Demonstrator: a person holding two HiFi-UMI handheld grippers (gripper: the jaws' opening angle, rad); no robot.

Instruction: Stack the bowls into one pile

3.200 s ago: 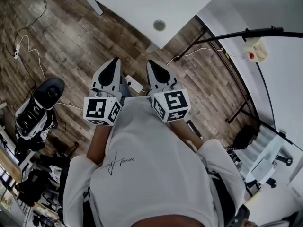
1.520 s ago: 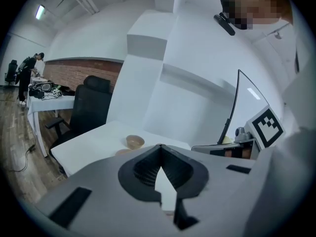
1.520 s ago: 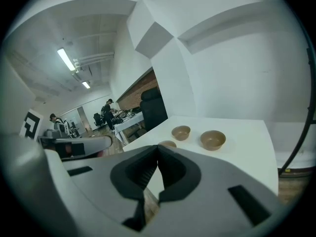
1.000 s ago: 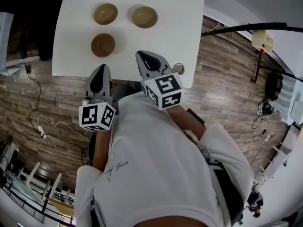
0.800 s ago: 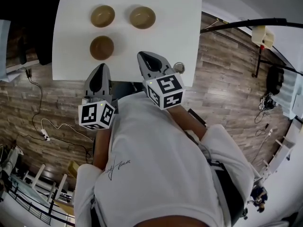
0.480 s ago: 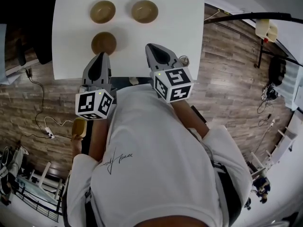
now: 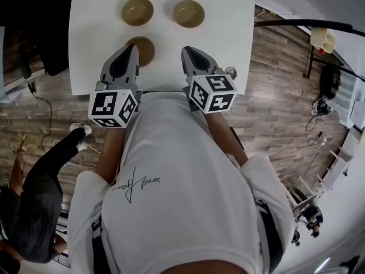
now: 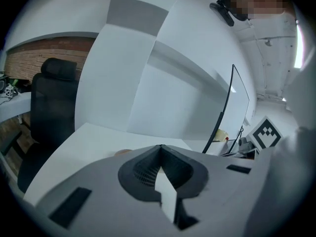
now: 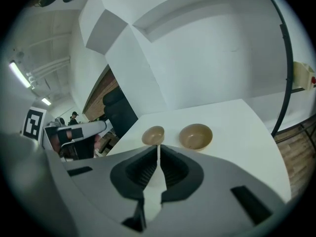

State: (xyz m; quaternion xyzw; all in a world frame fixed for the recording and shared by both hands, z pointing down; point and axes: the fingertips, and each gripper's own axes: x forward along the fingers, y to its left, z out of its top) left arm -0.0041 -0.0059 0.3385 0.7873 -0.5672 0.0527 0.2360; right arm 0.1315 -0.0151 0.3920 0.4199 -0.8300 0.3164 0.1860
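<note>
Left hand-held gripper point(image 7: 132, 48): we see its jaws pressed together in its own view, with nothing between them. It hangs over the near edge of the desk point(image 7: 97, 16), tips pointing away from us.

Right hand-held gripper point(image 7: 187, 51): its jaws also meet at the tips and pinch nothing. It is level with the left one and apart from it, also over the near edge.

Near bowl point(image 7: 144, 45): tan, upright on the desk, just ahead of the left hand-held gripper's tips. The jaws cover part of it in the head view. It lies ahead and to the left of the right hand-held gripper.

Far-left bowl point(image 7: 137, 11): upright, straight beyond the near bowl and well ahead of the left hand-held gripper's tips, apart from both other bowls.

Far-right bowl point(image 7: 189, 13): upright, straight ahead of the right hand-held gripper and well clear of its tips. It is beside the far-left bowl without touching it.

Pile: none; all three bowls sit singly.

Left gripper view: a sliver of a tan rim peeks over the left jaw; we cannot tell which bowl it is. A black chair point(image 8: 49, 102) stands off to the left.

Right gripper view: two bowls show side by side just above the closed tips.

Surroundings: a wooden floor point(image 7: 274, 96) lies right of the right hand-held gripper. A person in dark clothes point(image 7: 34, 204) is behind and left of the left one.
</note>
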